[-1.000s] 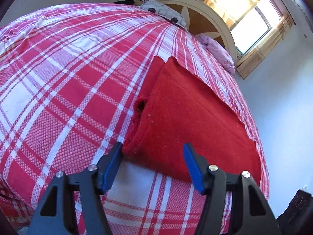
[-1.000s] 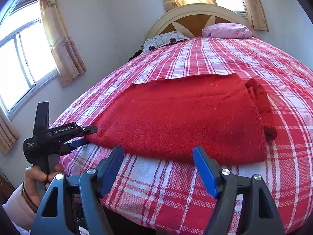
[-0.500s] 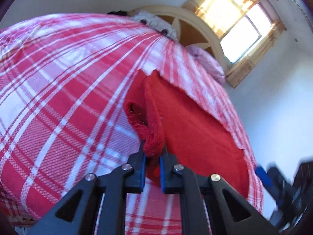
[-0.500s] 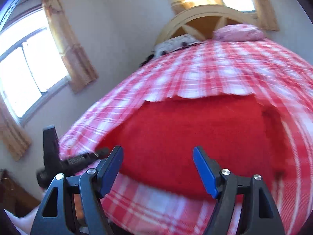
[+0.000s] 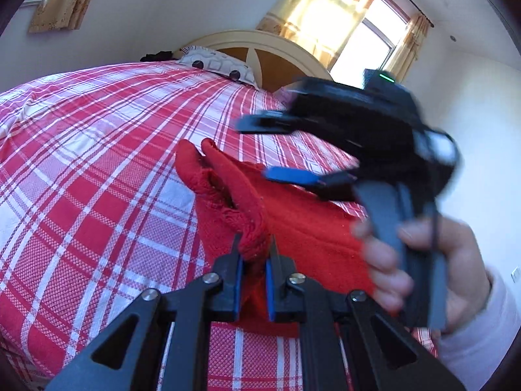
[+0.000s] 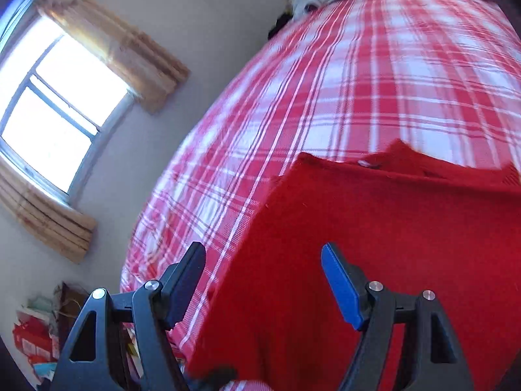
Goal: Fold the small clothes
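A red knitted garment [image 5: 302, 228] lies partly folded on the red and white checked bed [image 5: 97, 150]. My left gripper [image 5: 254, 254] is shut on a bunched edge of the garment and holds it lifted off the bed. My right gripper [image 6: 263, 280] is open and empty, its jaws wide apart above the garment's flat part [image 6: 374, 247] near its left edge. In the left wrist view the right gripper [image 5: 286, 150] shows blurred, held in a hand above the far side of the garment.
A cream headboard [image 5: 260, 45] and pillows [image 5: 215, 65] stand at the bed's far end. Curtained windows [image 6: 55, 110] are on the walls. Boxes and clutter [image 6: 35, 335] sit on the floor beside the bed's left edge.
My left gripper has closed on the garment's edge and lifted it. My right gripper has swung up and over the garment, still open.
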Demonstrator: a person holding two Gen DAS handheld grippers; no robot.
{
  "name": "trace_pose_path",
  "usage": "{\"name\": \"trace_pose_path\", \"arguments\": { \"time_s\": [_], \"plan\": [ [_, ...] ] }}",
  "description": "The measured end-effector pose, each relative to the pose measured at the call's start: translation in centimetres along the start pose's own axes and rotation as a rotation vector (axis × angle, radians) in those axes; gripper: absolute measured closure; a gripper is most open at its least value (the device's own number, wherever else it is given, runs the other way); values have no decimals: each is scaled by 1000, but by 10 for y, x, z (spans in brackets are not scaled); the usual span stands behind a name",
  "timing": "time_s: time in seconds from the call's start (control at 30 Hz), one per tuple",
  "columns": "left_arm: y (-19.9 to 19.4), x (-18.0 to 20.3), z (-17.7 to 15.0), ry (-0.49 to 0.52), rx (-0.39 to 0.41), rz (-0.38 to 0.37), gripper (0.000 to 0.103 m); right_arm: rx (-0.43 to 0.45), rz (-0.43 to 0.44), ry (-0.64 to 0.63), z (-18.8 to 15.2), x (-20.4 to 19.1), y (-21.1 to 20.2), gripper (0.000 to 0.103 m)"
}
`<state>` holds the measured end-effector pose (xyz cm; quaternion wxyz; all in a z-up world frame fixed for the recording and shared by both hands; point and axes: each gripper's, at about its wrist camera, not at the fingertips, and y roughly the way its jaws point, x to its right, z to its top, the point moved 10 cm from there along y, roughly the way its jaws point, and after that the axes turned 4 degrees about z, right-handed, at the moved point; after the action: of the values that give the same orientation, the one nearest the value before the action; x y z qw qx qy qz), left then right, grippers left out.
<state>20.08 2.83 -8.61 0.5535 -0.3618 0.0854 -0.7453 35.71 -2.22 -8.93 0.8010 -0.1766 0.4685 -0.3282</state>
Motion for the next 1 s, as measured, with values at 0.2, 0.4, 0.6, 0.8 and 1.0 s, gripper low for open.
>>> {"name": "trace_pose_path", "arguments": {
  "time_s": [0.2,0.4,0.6,0.8,1.0],
  "plan": [
    [0,6,-2,29,12,-2,91,-189,-123,-135,11,-8,63,29],
    [0,19,-6,107,37,12,91,-327,-234,-207,7,0,96,29],
    [1,24,-9,136,34,20,91,-388,-282,-218,4,18,103,30],
    [-1,27,-10,137,26,20,91,-295,-217,-131,12,39,84,80],
    [-3,42,-8,174,30,2,91,-174,-87,-42,22,40,51,85]
  ]
}}
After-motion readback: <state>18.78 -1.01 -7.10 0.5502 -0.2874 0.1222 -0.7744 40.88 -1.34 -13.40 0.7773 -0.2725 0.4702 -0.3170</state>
